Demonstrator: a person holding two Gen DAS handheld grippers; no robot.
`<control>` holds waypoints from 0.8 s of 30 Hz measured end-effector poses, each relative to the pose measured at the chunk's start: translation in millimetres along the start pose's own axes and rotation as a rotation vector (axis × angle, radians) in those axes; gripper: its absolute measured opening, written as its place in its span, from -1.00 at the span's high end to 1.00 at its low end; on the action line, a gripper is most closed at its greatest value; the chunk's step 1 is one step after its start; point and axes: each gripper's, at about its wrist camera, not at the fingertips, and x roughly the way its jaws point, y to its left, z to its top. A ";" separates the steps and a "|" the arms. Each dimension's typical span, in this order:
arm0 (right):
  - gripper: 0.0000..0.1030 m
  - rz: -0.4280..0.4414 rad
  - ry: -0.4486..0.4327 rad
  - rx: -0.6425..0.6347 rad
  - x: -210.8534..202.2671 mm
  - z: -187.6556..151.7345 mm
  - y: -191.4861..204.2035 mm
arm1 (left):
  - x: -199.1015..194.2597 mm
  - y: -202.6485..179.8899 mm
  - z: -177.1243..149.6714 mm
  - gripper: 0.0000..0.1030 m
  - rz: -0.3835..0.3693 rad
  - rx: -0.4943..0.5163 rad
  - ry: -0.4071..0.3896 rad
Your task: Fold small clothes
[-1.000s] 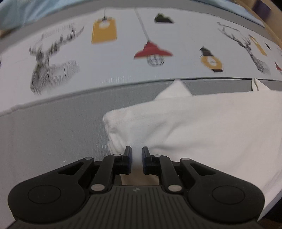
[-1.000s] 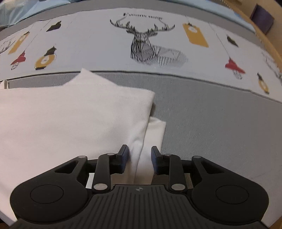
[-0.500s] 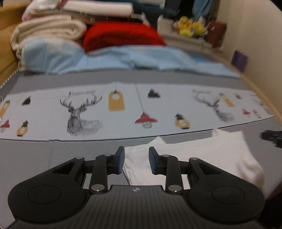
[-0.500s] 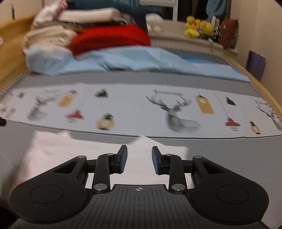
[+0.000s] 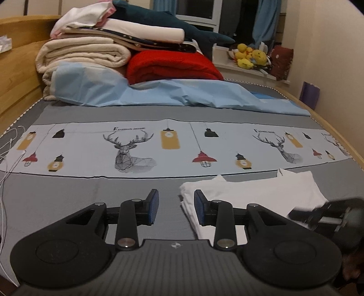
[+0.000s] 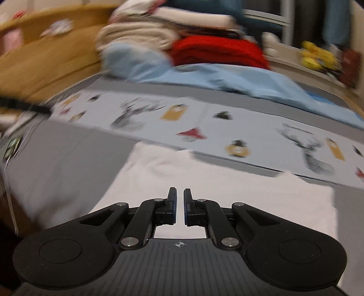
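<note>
Garment (image 5: 254,193) folded on bed | left hand-held gripper (image 5: 175,202) spread | right hand-held gripper (image 6: 179,200) nearly closed, empty

A bed (image 5: 68,193) with a grey cover filled the room's foreground, and a pale printed strip (image 5: 159,148) with deer heads and lamps ran across it. Behind it lay a crumpled blue sheet (image 5: 182,95). A wooden headboard (image 5: 16,75) stood on the left, with cream blankets (image 5: 84,53), a red blanket (image 5: 173,68) and a dark plush shark (image 5: 182,25) piled against it. A window (image 5: 195,11) with blue curtains (image 5: 266,20) showed dark behind. Yellow plush toys (image 5: 250,57) sat on the sill. A cream wall (image 5: 336,45) rose on the right, a purple thing (image 5: 310,94) leaning at its foot. White cords (image 5: 9,154) trailed over the bed's left edge. The light was warm and dim.
</note>
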 end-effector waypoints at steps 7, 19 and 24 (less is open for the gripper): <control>0.89 0.152 0.065 -0.265 26.5 -24.8 76.7 | -6.7 18.8 1.2 0.27 0.017 -0.034 0.000; 0.45 0.224 0.110 -0.575 54.1 -53.8 139.0 | -11.2 40.4 2.5 0.27 0.025 -0.101 0.019; 0.31 0.223 0.130 -0.626 66.5 -63.4 150.5 | -8.8 39.3 3.5 0.27 0.026 -0.102 0.028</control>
